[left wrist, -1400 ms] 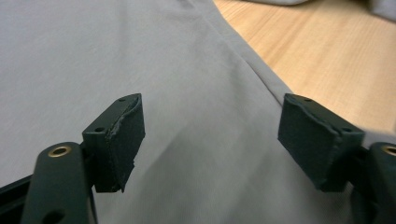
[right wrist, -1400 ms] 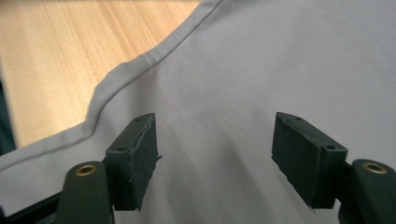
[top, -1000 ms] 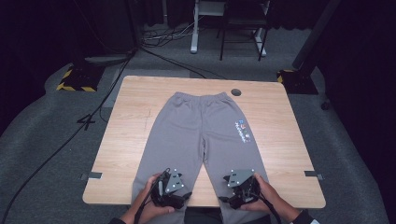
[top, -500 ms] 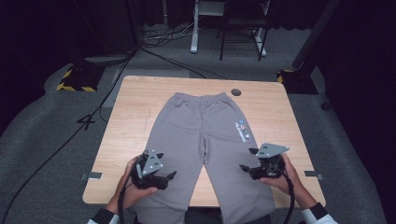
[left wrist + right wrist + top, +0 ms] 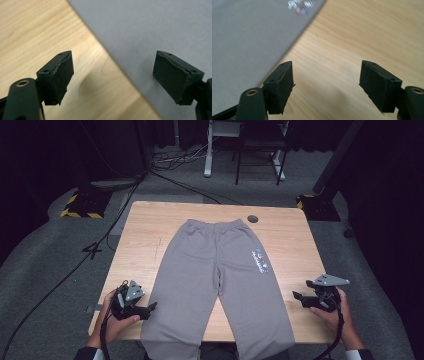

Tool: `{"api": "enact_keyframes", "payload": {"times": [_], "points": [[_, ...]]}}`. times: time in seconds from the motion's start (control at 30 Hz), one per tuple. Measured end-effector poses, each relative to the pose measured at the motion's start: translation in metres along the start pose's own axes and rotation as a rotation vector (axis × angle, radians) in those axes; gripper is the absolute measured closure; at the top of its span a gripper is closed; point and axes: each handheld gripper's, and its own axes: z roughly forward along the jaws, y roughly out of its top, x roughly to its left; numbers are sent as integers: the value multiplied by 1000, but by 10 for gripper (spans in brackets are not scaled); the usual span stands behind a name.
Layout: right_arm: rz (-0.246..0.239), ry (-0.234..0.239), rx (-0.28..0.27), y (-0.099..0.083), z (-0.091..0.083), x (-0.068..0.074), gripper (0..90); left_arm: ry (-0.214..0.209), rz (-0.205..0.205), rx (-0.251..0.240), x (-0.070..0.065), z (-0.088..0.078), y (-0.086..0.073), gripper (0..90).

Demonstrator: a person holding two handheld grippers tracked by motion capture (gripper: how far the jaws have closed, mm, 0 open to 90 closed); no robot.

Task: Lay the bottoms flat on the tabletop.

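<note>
Grey cotton sweatpants are spread flat on the light wooden rectangular table, waistband toward the far edge and both legs running down to the near edge, where the cuffs hang just over it. A small multicoloured print is seen on the upper part of the leg lying toward the right gripper. Nothing is held inside or on the garment, and no container is seen on the table.

The left gripper is held in the person's left hand just beside the outer edge of the nearer leg, low over the wood. In the left gripper view its jaws have just been opening and are spread wide, with the fabric edge running between them but untouched by the pads.

The right gripper is held in the right hand near the table's right edge, apart from the other leg. Its jaws are spread wide over bare wood, nothing between them.

A small dark round disc is set into the table beyond the waistband.
</note>
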Motion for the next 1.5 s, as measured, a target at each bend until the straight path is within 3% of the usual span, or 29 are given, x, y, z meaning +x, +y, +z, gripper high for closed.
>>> {"api": "enact_keyframes", "payload": {"times": [0.13, 0.23, 0.33, 0.37, 0.47, 1.5], "points": [[45, 21, -18, -18, -5, -3, 264, -23, -26, -9, 3, -3, -10, 168], [50, 20, -5, -27, -5, 0, 253, -29, -43, -20, 5, -5, -14, 161], [57, 13, -2, -33, -7, 2, 245, -56, -110, -22, 8, -6, -21, 162], [59, 14, -6, -34, -7, 3, 243, -53, -116, -22, 8, -7, -21, 158], [65, 7, -26, -38, -9, 5, 237, -53, -112, -22, 7, -8, -22, 159], [73, -5, -23, -38, -8, 2, 218, -46, -120, -20, 7, -7, -22, 159]]}}
